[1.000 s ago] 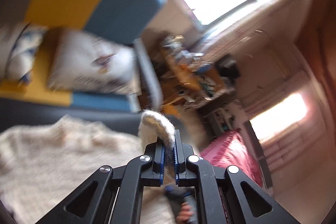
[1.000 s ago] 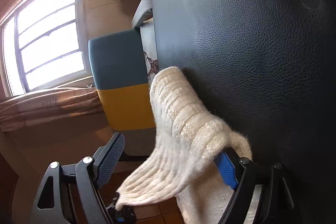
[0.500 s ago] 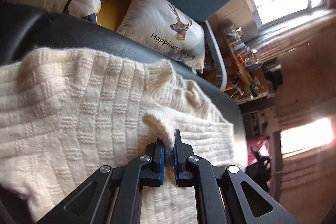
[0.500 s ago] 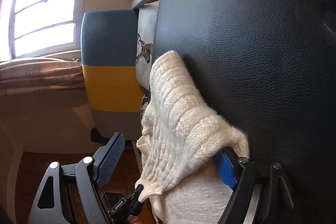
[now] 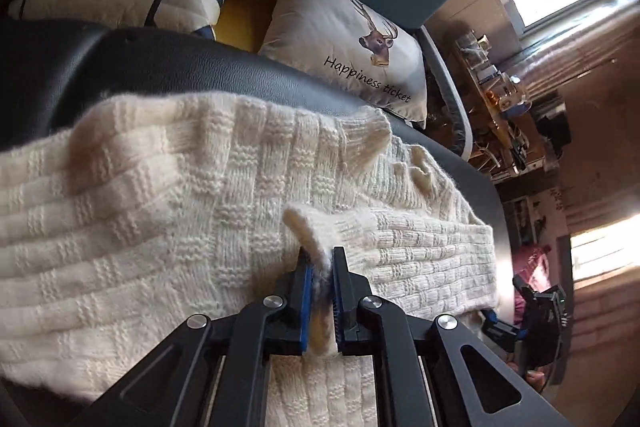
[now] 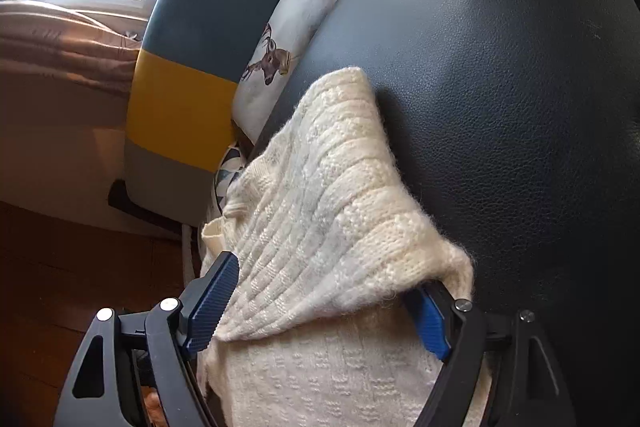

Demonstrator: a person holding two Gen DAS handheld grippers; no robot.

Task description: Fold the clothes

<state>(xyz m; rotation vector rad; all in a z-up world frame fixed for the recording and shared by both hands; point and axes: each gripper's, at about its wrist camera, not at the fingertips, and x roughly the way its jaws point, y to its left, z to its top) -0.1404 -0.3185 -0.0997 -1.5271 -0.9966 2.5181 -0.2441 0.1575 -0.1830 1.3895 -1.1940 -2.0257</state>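
- The cream chunky-knit sweater [image 5: 168, 211] lies spread on the black leather seat [image 5: 168, 67].
- The left gripper [image 5: 320, 267] pinches a raised sweater edge straight ahead of it.
- The right gripper [image 6: 320, 301], jaws spread, straddles a folded flap.

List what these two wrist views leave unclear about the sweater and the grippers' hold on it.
- Left wrist view: the sweater runs off the left and bottom edges, so its full outline is unknown.
- Left wrist view: the left gripper hides how much knit it pinches.
- Right wrist view: the folded sweater covers the right gripper's far pad; contact is unclear.
- Shelf clutter, left wrist view: too small to identify.
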